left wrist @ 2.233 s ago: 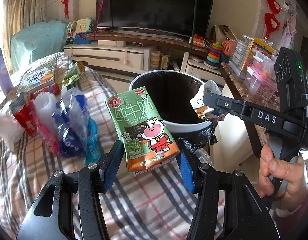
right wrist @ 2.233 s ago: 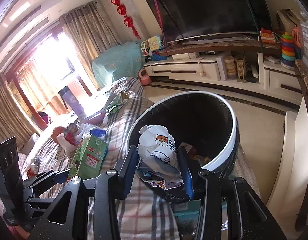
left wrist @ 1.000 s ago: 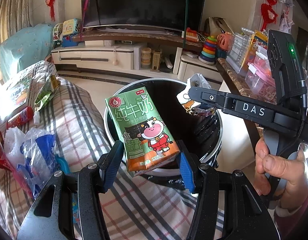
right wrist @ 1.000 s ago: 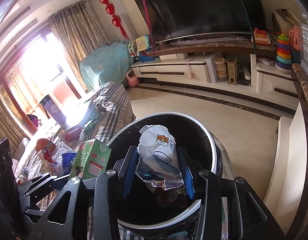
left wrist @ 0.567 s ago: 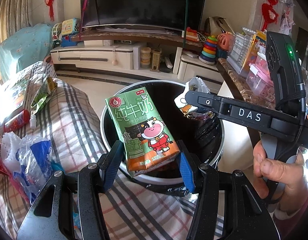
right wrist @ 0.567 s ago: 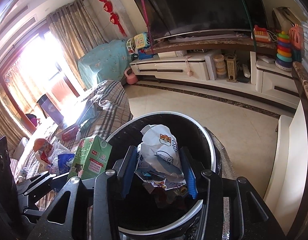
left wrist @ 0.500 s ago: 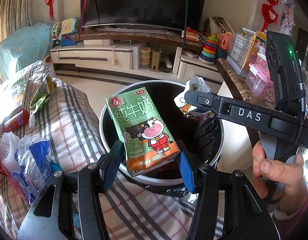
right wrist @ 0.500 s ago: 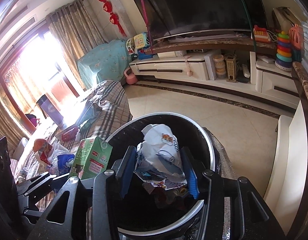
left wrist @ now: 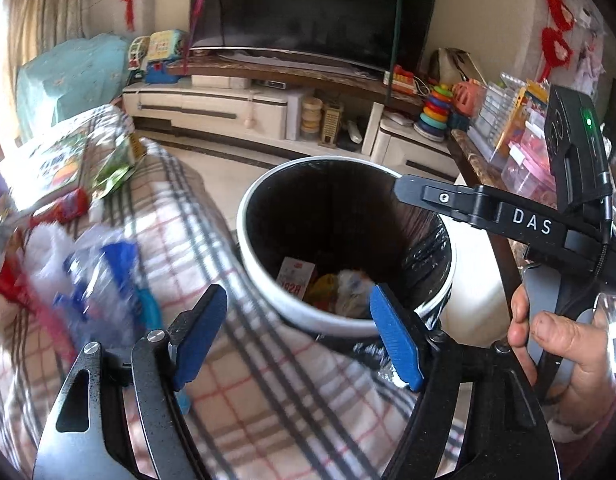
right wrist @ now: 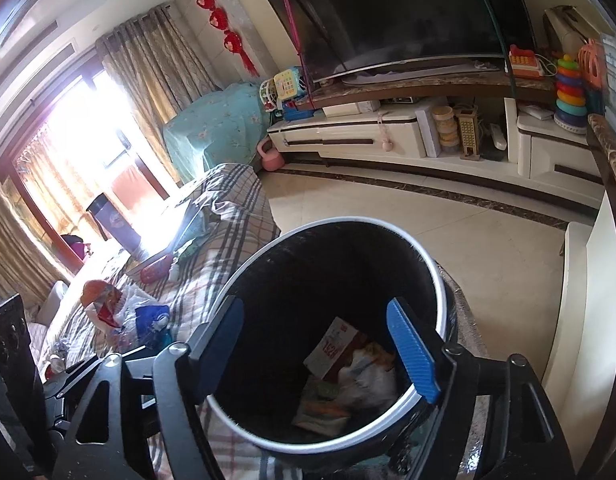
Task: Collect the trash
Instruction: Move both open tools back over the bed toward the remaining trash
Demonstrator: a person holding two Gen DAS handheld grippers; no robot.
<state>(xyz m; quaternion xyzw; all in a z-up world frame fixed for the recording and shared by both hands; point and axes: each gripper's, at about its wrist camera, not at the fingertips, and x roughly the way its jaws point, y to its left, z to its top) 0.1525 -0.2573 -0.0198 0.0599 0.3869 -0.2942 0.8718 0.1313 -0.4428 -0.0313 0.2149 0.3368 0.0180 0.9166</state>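
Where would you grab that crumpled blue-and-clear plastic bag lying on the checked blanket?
Probably pinch the raised, crumpled bunch at the top of the plastic bag, coming down from above. It lies slumped and loose on the checked blanket with other wrappers close beside it, so a side approach would likely push it along or catch a neighbour.

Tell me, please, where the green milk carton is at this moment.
The green milk carton lies at the bottom of the round white-rimmed bin, beside the crumpled white snack bag, seen in the right wrist view between the open right gripper fingers.
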